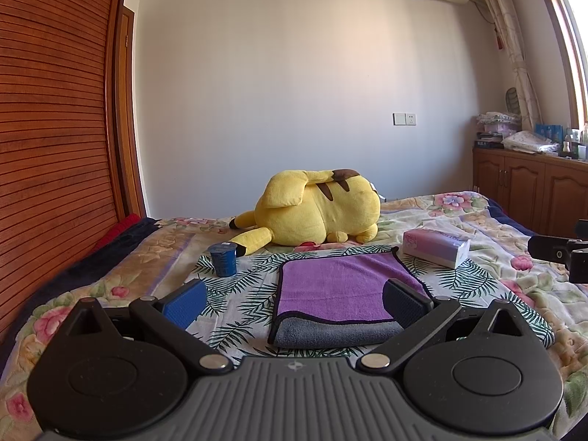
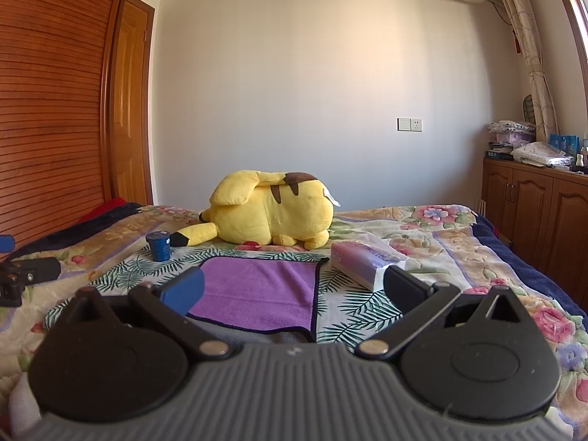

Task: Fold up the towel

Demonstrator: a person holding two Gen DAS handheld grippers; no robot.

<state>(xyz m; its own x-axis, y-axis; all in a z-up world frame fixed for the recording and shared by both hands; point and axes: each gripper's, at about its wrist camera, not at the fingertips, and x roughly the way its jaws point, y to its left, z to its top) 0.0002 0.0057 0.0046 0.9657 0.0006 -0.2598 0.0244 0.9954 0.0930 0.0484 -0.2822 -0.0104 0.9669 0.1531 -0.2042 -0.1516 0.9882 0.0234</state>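
Observation:
A purple towel (image 1: 338,283) with a black hem lies on a leaf-print cloth on the bed, folded over so its grey underside (image 1: 330,334) shows along the near edge. It also shows in the right wrist view (image 2: 257,290). My left gripper (image 1: 294,305) is open and empty, held just above the towel's near edge. My right gripper (image 2: 294,294) is open and empty, near the towel's near right corner. Part of the right gripper shows at the right edge of the left wrist view (image 1: 562,253), and part of the left gripper at the left edge of the right wrist view (image 2: 25,275).
A yellow plush toy (image 1: 316,209) lies behind the towel. A blue cup (image 1: 223,259) stands to the towel's left and a pink tissue pack (image 1: 435,248) to its right. A wooden wardrobe (image 1: 55,128) is at left, cabinets (image 1: 529,191) at right.

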